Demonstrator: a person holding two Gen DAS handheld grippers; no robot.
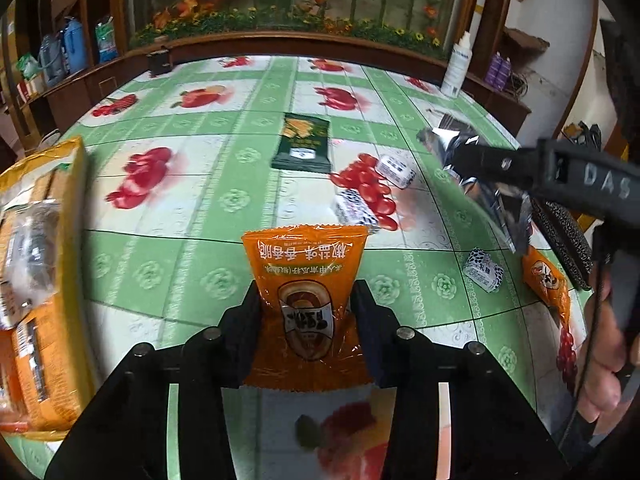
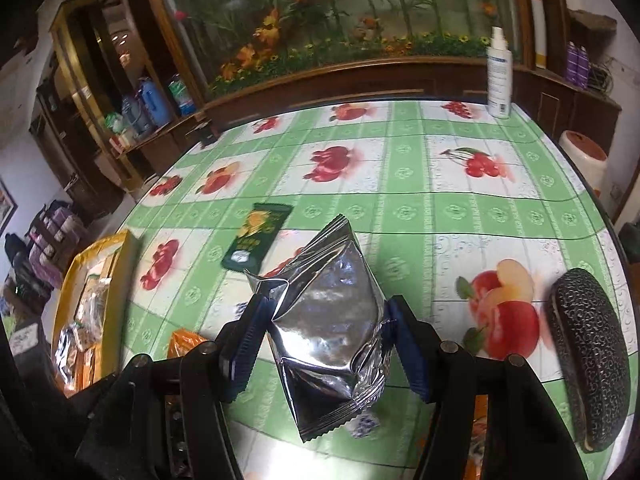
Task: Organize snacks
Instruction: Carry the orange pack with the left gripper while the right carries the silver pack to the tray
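My left gripper (image 1: 306, 308) is shut on an orange snack packet (image 1: 306, 280) and holds it above the table. My right gripper (image 2: 326, 320) is shut on a silver foil packet (image 2: 332, 316), also lifted; that gripper and packet show in the left wrist view (image 1: 480, 160) at the right. A yellow bag of snacks (image 1: 40, 280) stands at the left, also in the right wrist view (image 2: 92, 300). On the green fruit-print tablecloth (image 1: 200, 208) lie a dark green packet (image 1: 304, 144), three small white candies (image 1: 396, 170) and another orange packet (image 1: 546, 280).
A black patterned glasses case (image 2: 586, 360) lies at the table's right. A white spray bottle (image 2: 499, 76) stands at the far edge by the wooden-framed flower display (image 2: 320, 20). Shelves with bottles (image 2: 152, 104) are at the far left.
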